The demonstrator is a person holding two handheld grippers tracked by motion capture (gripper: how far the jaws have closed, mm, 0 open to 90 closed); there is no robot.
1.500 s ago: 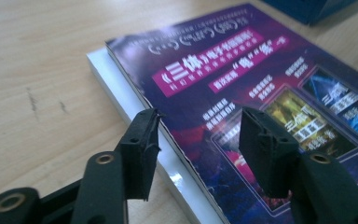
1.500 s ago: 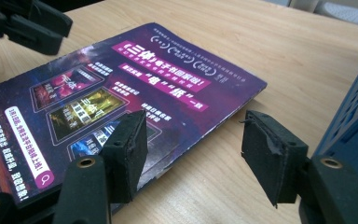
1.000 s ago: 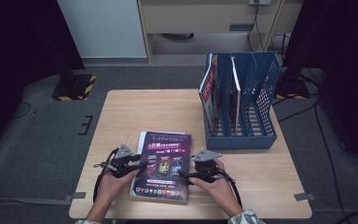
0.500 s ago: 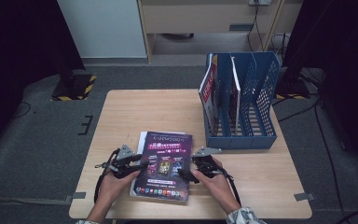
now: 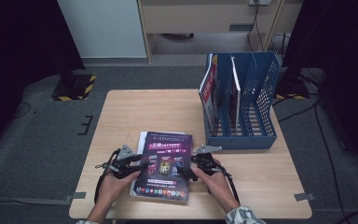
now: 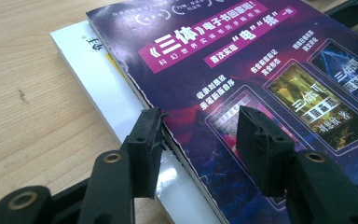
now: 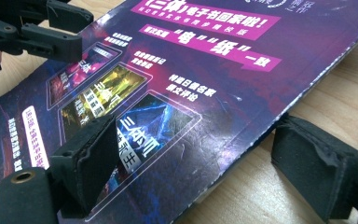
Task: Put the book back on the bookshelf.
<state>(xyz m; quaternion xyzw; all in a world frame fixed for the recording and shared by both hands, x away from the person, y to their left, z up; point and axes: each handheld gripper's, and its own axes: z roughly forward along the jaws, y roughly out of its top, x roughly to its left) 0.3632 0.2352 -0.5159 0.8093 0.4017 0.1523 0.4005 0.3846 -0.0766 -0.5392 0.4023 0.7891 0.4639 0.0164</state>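
1. The left gripper [image 5: 137, 167] sits at the nine o'clock edge of the purple magazine [image 5: 165, 165], about halfway down its long side. In the left gripper view its jaws stand apart and astride that edge: one pad [image 6: 147, 149] is outside, against the torn cover rim, and the other is over the printed cover. They hold nothing yet.

2. The purple magazine lies flat near the six o'clock edge of the wooden table [image 5: 135, 109], on top of a white book [image 6: 102, 88] whose margin peeks out on the left side. Its long axis runs roughly twelve to six, tipped slightly clockwise, so the two long edges face the two grippers.

3. The right gripper [image 5: 186, 169] meets the magazine's three o'clock edge, level with the left one. In the right gripper view its jaws are wide apart, one foam pad [image 7: 91, 158] over the cover and the other on the bare table beyond the edge; nothing is pinched between them.

4. The blue file rack [image 5: 242, 105] stands at about one o'clock from the magazine, well apart, with thin magazines upright in its left slots. The right hand is nearer to it.

5. The likely next move is a pinch on both long edges. The left pad must catch the top magazine only, not the white book beneath.
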